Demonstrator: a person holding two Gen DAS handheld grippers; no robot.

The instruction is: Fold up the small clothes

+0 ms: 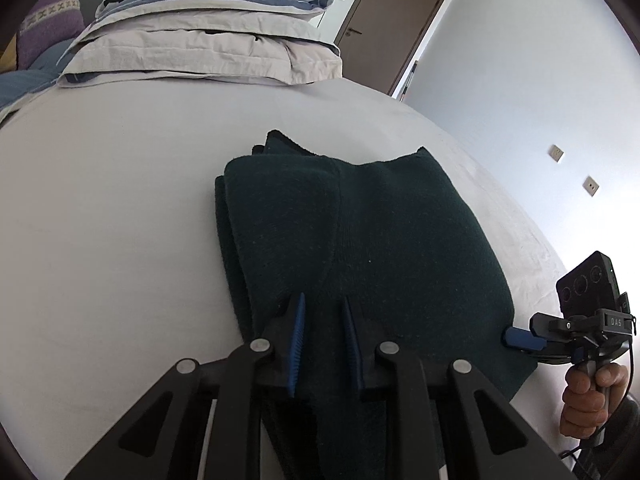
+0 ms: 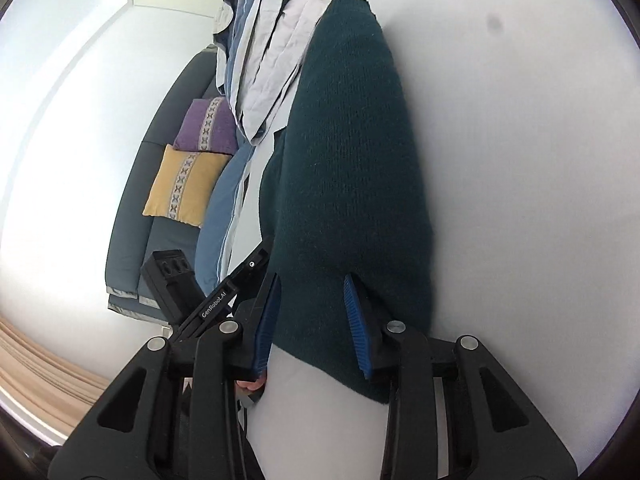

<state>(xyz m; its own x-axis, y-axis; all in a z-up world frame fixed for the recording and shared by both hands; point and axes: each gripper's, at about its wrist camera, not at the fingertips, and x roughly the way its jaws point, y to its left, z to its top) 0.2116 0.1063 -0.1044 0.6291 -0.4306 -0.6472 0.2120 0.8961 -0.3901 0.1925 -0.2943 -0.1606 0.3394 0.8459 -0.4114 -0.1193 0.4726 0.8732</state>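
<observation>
The dark green garment [image 1: 360, 248] lies on the bed [image 1: 120, 220], already doubled into a thick oblong; a final fold seems left. Its long axis runs from the near edge towards the far bedding pile [image 1: 200, 40]. Left gripper [image 1: 324, 340] and right gripper [image 2: 312, 320] each pinch its near end, fingers narrow.

Folded garment [image 1: 360, 248] on bed [image 1: 120, 220], bedding stack [image 1: 208, 40] behind

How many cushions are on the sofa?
2: a purple cushion and a yellow cushion right beside it on the sofa. The bedding may hide more.
</observation>
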